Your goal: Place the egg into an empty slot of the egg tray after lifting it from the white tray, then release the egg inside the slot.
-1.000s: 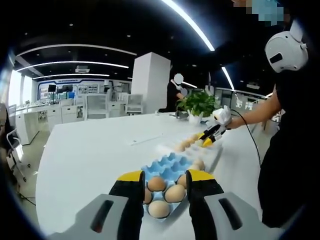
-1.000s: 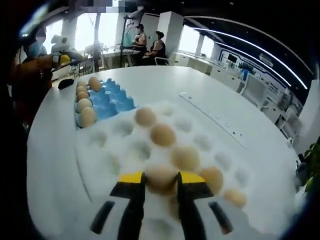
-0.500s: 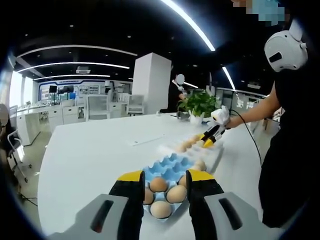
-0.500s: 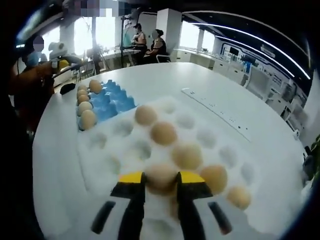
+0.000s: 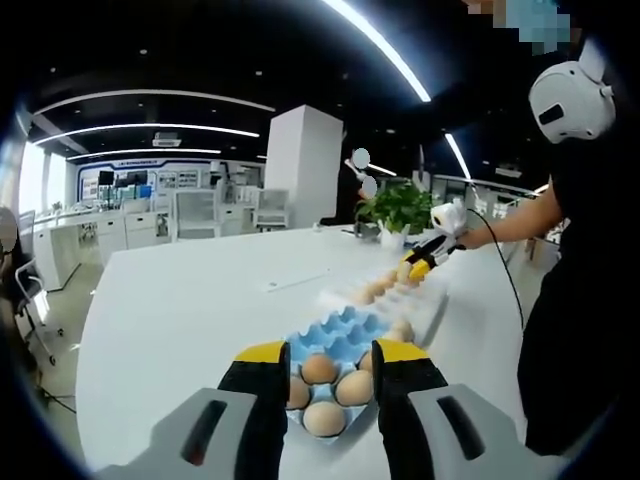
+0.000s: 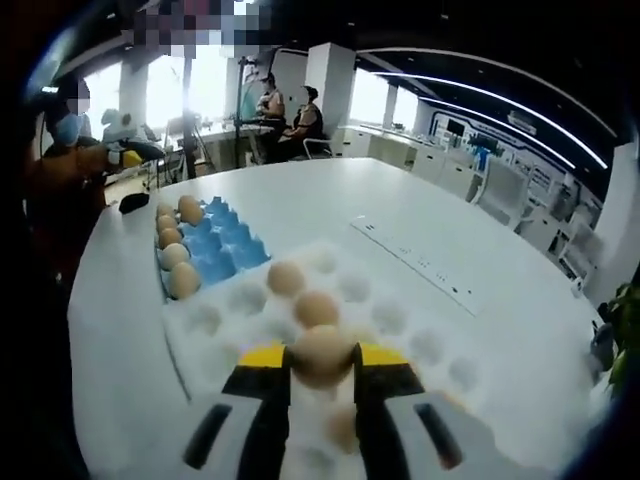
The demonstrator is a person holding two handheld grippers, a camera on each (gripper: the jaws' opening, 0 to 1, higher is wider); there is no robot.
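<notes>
Now the egg [image 6: 322,356] sits pinched between the yellow-tipped jaws of the right gripper [image 6: 322,362], held above the white tray [image 6: 225,322] rather than in one of its cups. In the left gripper view the same right gripper [image 5: 421,263] appears small, above the far end of the white tray [image 5: 425,310], with the egg [image 5: 406,271] at its tips.

Two more eggs lie in the white tray's cups just beyond the held egg, and another shows low between the jaws. Past the white tray's far end, touching or just beside it — I cannot tell which — lies the blue egg tray [image 6: 225,245], with a row of eggs along its left edge and bare blue slots to the right of them.

The left gripper [image 5: 327,366] hovers over the near end of the blue egg tray [image 5: 335,330], its jaws spread with nothing between them; several eggs sit in the slots seen through the gap.

Both trays rest on a large white table [image 5: 190,300]. A long flat white strip [image 6: 420,262] lies on the table beside the white tray. Beyond the white tray's far end stands a potted plant [image 5: 398,208]. The room is an office with a white pillar [image 5: 301,165], ceiling strip lights, desks and people seated in the distance.
</notes>
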